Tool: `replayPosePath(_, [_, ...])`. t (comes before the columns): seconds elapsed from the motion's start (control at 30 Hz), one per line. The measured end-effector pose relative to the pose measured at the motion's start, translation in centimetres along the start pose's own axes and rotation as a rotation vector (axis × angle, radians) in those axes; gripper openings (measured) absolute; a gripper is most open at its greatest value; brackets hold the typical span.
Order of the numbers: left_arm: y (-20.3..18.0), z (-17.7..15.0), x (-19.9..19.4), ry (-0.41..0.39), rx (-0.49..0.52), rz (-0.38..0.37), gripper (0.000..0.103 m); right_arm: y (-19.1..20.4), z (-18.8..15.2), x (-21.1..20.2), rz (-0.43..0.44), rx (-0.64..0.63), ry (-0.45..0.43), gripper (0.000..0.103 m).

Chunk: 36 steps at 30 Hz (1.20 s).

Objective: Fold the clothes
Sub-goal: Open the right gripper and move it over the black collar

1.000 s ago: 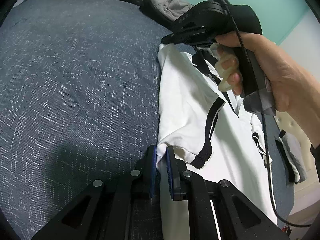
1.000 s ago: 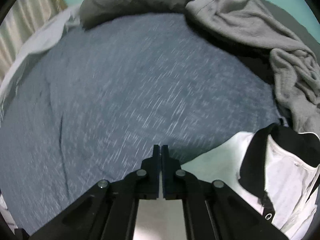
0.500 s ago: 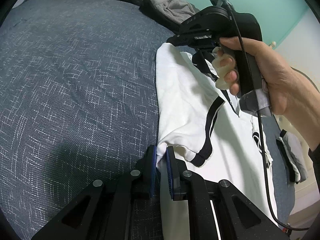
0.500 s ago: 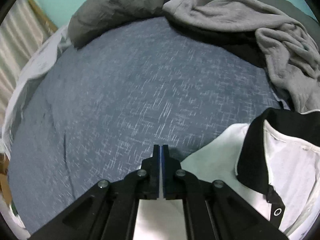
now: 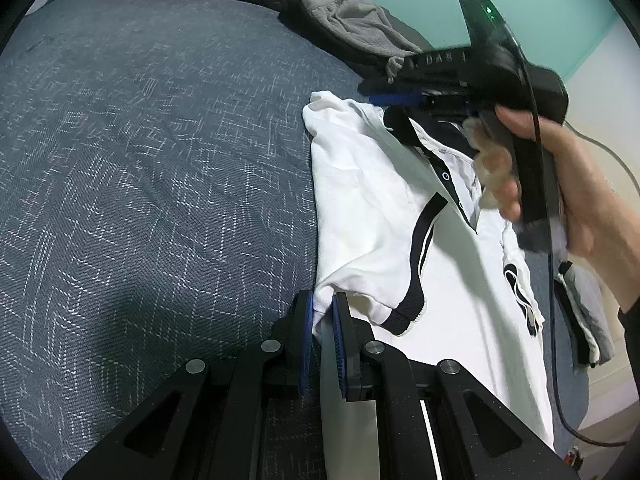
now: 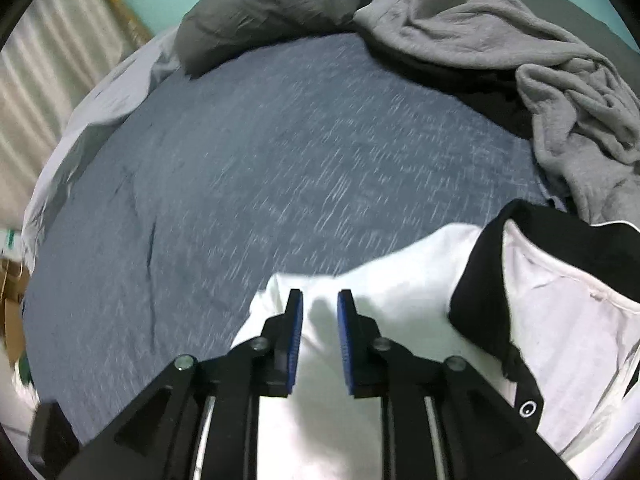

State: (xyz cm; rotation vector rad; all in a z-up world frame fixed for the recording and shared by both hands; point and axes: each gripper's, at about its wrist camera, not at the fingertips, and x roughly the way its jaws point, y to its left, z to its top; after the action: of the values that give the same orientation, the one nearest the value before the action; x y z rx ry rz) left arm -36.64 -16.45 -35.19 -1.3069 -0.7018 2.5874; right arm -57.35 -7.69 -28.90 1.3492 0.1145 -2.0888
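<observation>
A white polo shirt (image 5: 368, 216) with a black collar (image 6: 476, 280) and black-trimmed sleeve cuff (image 5: 404, 314) lies on the blue-grey bedspread (image 5: 160, 160). My left gripper (image 5: 322, 320) is shut on the shirt's left side edge, just under the sleeve. A hand (image 5: 580, 200) holds my right gripper (image 5: 372, 92) above the shirt's shoulder corner by the collar. In the right wrist view the right gripper (image 6: 320, 312) stands open, its blue pads (image 6: 296, 332) apart over the white shoulder fabric, with nothing pinched between them.
A heap of grey clothes (image 6: 540, 60) and a dark pillow (image 6: 260, 12) lie along the far side of the bed. Another folded garment (image 5: 588, 312) sits right of the shirt near the bed's edge. The right gripper's cable (image 5: 556, 320) hangs over the shirt.
The right gripper, shut at the shirt's shoulder before, has opened and lifted off the fabric. The left gripper has kept its hold in the same place.
</observation>
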Motion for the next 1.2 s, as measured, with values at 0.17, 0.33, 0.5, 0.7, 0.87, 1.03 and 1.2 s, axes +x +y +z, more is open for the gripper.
replayPosePath(0.17, [0.0, 0.0, -0.6, -0.009, 0.001, 0.003, 0.009, 0.1, -1.3, -0.3, 0.023, -0.014, 0.007, 0.017])
replayPosePath(0.33, [0.1, 0.0, -1.2, -0.018, 0.003, 0.005, 0.009, -2.2, -4.5, -2.2, 0.03, 0.063, -0.017, 0.033])
replayPosePath(0.5, [0.0, -0.1, -1.6, -0.021, 0.006, 0.014, 0.01, -4.0, -7.7, -3.2, 0.048, 0.115, -0.019, 0.034])
replayPosePath(0.7, [0.0, -0.2, -1.9, -0.022, 0.011, 0.026, 0.011, -4.0, -9.4, -2.8, 0.059, 0.135, -0.001, 0.028])
replayPosePath(0.87, [-0.1, -0.3, -2.2, -0.023, 0.016, 0.036, 0.011, -5.1, -10.2, -3.9, 0.082, 0.217, -0.025, 0.006])
replayPosePath(1.03, [0.0, -0.3, -2.4, -0.026, 0.014, 0.033, 0.011, -6.3, -10.8, -3.5, 0.114, 0.279, -0.003, 0.006])
replayPosePath(1.2, [0.1, -0.2, -2.2, -0.025, 0.015, 0.027, 0.011, -6.7, -11.1, -3.0, 0.131, 0.306, 0.006, 0.006])
